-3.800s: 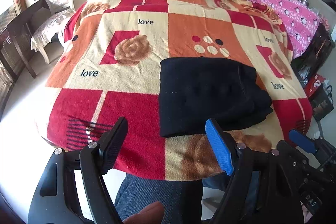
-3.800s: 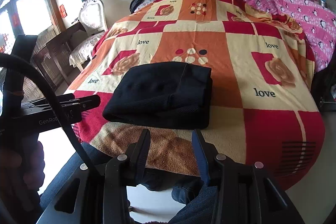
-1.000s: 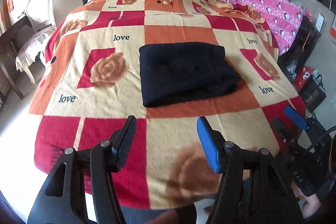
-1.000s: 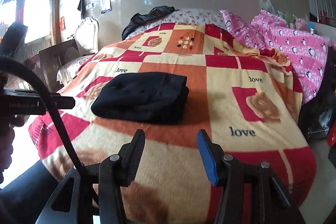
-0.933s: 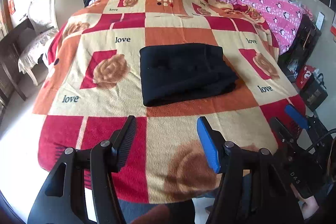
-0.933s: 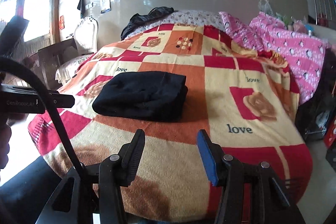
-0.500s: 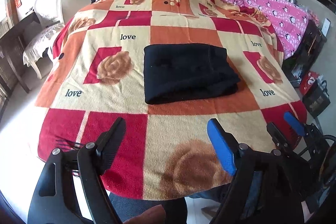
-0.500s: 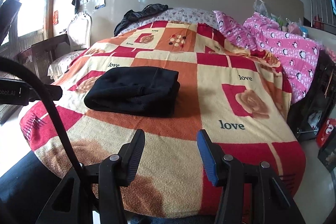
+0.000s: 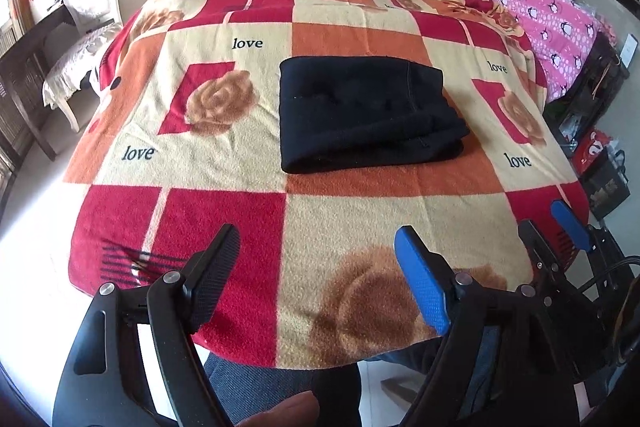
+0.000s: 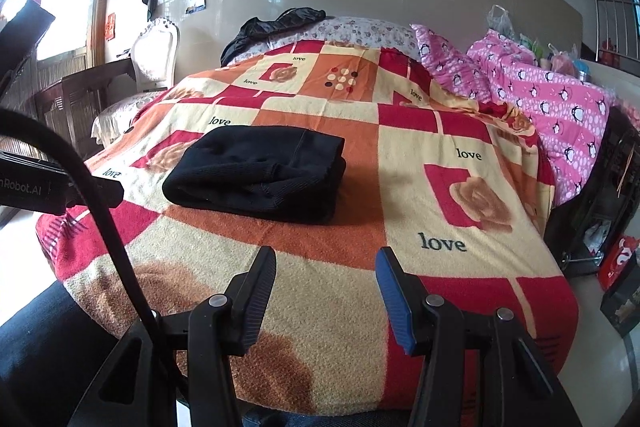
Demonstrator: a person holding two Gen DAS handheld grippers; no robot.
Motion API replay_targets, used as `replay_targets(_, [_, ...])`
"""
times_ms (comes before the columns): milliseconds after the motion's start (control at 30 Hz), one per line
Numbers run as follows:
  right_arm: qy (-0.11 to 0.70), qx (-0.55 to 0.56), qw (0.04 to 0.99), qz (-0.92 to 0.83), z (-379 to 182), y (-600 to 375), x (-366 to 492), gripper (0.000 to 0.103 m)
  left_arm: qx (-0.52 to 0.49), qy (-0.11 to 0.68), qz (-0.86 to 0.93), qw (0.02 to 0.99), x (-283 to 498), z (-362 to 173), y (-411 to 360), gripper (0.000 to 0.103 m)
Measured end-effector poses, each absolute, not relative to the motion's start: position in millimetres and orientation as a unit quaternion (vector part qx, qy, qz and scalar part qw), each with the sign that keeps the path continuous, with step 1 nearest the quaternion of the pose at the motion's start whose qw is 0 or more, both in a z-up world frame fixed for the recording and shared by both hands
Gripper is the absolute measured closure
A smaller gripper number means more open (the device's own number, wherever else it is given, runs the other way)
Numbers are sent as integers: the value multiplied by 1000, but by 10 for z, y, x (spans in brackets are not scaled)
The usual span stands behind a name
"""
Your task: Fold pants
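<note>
Black pants (image 9: 364, 113) lie folded into a compact rectangle on the middle of the checked red, orange and cream blanket (image 9: 224, 183). They also show in the right wrist view (image 10: 260, 173). My left gripper (image 9: 316, 263) is open and empty, held back over the bed's near edge, well short of the pants. My right gripper (image 10: 326, 279) is open and empty, also over the near edge, to the right of the pants. The right gripper's tips show in the left wrist view (image 9: 554, 227).
A pink penguin-print quilt (image 10: 552, 107) lies along the bed's right side. A dark garment (image 10: 276, 25) lies at the headboard. A white chair (image 9: 86, 23) and a dark wooden desk (image 10: 80, 95) stand left of the bed. Boxes and bags (image 9: 600, 163) sit on the floor at right.
Both grippers have drawn back from the bed and risen slightly. The left jaws have opened wider. The folded pants have not moved.
</note>
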State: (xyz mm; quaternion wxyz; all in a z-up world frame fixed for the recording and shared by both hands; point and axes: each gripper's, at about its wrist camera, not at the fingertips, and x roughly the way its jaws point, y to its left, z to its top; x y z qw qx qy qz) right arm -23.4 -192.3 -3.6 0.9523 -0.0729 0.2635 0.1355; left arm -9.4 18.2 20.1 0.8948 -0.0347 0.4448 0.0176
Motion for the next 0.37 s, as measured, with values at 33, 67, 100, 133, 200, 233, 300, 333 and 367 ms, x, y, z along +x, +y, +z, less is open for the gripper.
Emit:
replay_targets(33, [263, -72, 952, 136, -35, -1925, -232, 53, -36, 446, 17, 894, -93, 196, 186, 23])
replay_targets(67, [264, -72, 952, 136, -36, -1925, -230, 53, -37, 447, 17, 894, -91, 191, 189, 23])
replay_targets(100, [264, -72, 952, 136, -36, -1923, -231, 53, -40, 450, 15, 892, -89, 186, 194, 23])
replay_targets(133, [265, -73, 952, 136, -37, -1922, -227, 53, -46, 452, 9, 891, -91, 179, 202, 23])
replay_targets(200, [264, -75, 952, 136, -37, -1915, -230, 53, -68, 449, -8, 891, -117, 175, 232, 23])
replay_targets(233, [264, -75, 952, 137, -37, -1913, -234, 53, -71, 444, -7, 893, -132, 180, 240, 23])
replay_targets(300, [264, -75, 952, 136, -37, -1912, -234, 53, -49, 432, 5, 901, -150, 204, 212, 23])
replay_targets(333, [264, -75, 952, 137, -36, -1913, -236, 53, -43, 431, 6, 902, -153, 209, 200, 23])
replay_targets(367, [264, -74, 952, 137, -34, -1914, -239, 53, -44, 435, 2, 899, -147, 208, 193, 23])
